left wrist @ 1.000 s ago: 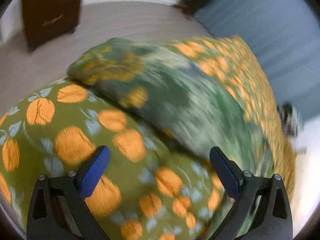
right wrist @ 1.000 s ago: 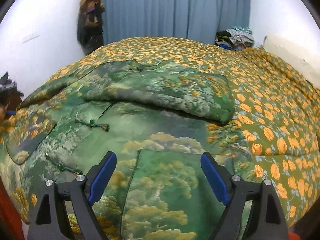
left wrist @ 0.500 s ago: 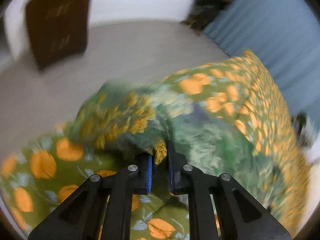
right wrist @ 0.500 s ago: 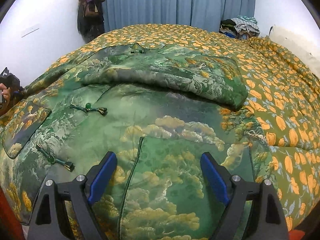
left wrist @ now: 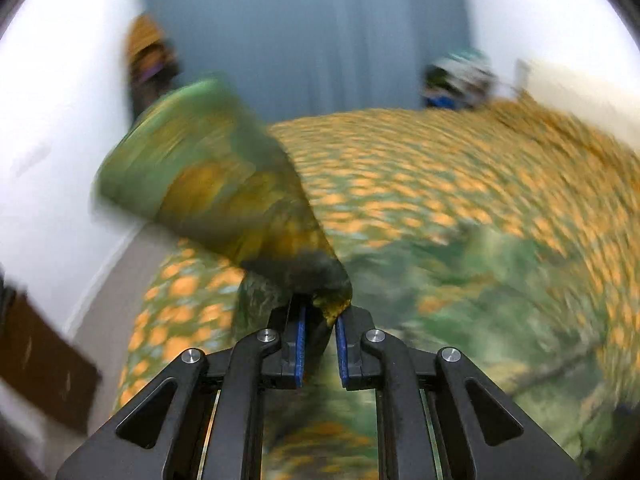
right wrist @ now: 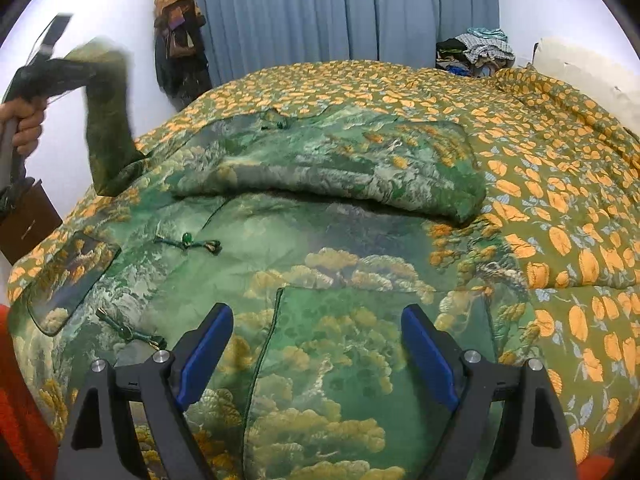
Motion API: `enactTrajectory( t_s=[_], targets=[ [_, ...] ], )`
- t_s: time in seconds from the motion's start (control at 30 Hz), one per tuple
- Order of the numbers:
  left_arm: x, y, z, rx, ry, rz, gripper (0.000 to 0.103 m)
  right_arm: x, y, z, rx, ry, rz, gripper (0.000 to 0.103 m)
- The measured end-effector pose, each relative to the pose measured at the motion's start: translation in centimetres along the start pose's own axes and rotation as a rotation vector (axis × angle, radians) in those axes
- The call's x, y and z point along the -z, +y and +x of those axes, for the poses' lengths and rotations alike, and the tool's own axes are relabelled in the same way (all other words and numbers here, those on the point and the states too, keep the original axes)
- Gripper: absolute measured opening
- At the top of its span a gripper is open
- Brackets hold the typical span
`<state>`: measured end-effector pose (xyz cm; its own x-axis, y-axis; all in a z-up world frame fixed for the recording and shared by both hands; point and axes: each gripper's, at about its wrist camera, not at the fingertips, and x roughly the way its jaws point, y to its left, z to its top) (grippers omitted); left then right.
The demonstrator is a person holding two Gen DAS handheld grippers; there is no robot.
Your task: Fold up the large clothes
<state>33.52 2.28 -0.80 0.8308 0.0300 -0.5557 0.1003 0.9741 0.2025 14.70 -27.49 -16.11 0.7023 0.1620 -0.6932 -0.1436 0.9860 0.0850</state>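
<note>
A large green jacket (right wrist: 320, 280) with a cloud-and-tree print lies spread on the bed, front up. One sleeve (right wrist: 340, 168) is folded across its chest. My left gripper (left wrist: 320, 320) is shut on the end of the other sleeve (left wrist: 216, 184), which hangs raised and blurred. In the right wrist view that raised sleeve (right wrist: 108, 120) stands above the bed's left edge, with a hand (right wrist: 24, 128) on the left gripper's handle. My right gripper (right wrist: 316, 344) hovers open over the jacket's lower front, nothing between its fingers.
An olive quilt with orange leaves (right wrist: 560, 200) covers the bed. A blue curtain (right wrist: 340, 12) hangs behind it. A heap of clothes (right wrist: 476, 52) sits at the back right, a hanging bag (right wrist: 178, 28) at the back left, and brown furniture (right wrist: 24, 220) beside the bed.
My left gripper shut on the sleeve end, then rose and rolled, lifting the sleeve off the quilt. My right gripper stayed open in place over the jacket.
</note>
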Motion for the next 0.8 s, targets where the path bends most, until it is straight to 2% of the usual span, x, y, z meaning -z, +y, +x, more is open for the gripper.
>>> enactTrajectory(
  t_s=[0.07, 0.13, 0.27, 0.3, 0.33, 0.4, 0.43, 0.47, 0.5, 0.57, 0.63, 0.73, 0.8],
  targets=[
    [0.8, -3.6, 0.6, 0.032, 0.021, 0.066, 0.011, -0.1, -0.3, -0.2, 0.002, -0.010, 0.007, 0.088],
    [2.2, -7.1, 2.3, 0.066, 0.078, 0.116, 0.012, -0.2, -0.8, -0.4, 0.003, -0.018, 0.017, 0.088],
    [6.7, -11.4, 5.8, 0.091, 0.236, 0.184, 0.025, -0.3, -1.9, -0.1, 0.007, -0.009, 0.044, 0.088],
    [8.0, -11.9, 6.5, 0.079, 0.282, 0.203, 0.026, -0.3, -2.1, 0.0, 0.007, -0.006, 0.050, 0.088],
    [9.0, -12.2, 6.5, 0.062, 0.302, 0.224, 0.031, -0.4, -2.3, 0.0, 0.006, -0.004, 0.054, 0.088],
    [9.8, -12.2, 5.2, 0.059, 0.279, 0.242, 0.055, -0.7, -2.7, -0.1, 0.001, 0.000, 0.061, 0.088],
    [9.9, -12.0, 4.4, 0.076, 0.264, 0.237, 0.077, -1.1, -2.8, 0.0, -0.006, 0.006, 0.070, 0.088],
    [10.2, -11.0, 2.9, 0.105, 0.244, 0.214, 0.084, -1.7, -3.0, 0.0, -0.020, 0.013, 0.080, 0.088],
    [10.4, -10.2, 1.9, 0.127, 0.232, 0.192, 0.087, -2.4, -3.0, 0.1, -0.043, 0.015, 0.091, 0.088],
    [10.8, -9.9, 1.1, 0.160, 0.246, 0.161, 0.087, -4.6, -2.8, 0.4, -0.102, 0.005, 0.115, 0.088],
    [11.3, -7.8, -0.6, 0.174, 0.265, 0.100, 0.087, -7.8, -2.4, 1.5, -0.189, -0.004, 0.162, 0.088],
    [12.3, -5.7, -1.8, 0.178, 0.277, 0.013, 0.087, -12.1, -1.3, 4.8, -0.325, 0.021, 0.249, 0.088],
    [13.1, -3.8, -2.4, 0.170, 0.282, -0.046, 0.087, -14.2, -0.4, 8.0, -0.353, 0.066, 0.290, 0.087]
  ],
)
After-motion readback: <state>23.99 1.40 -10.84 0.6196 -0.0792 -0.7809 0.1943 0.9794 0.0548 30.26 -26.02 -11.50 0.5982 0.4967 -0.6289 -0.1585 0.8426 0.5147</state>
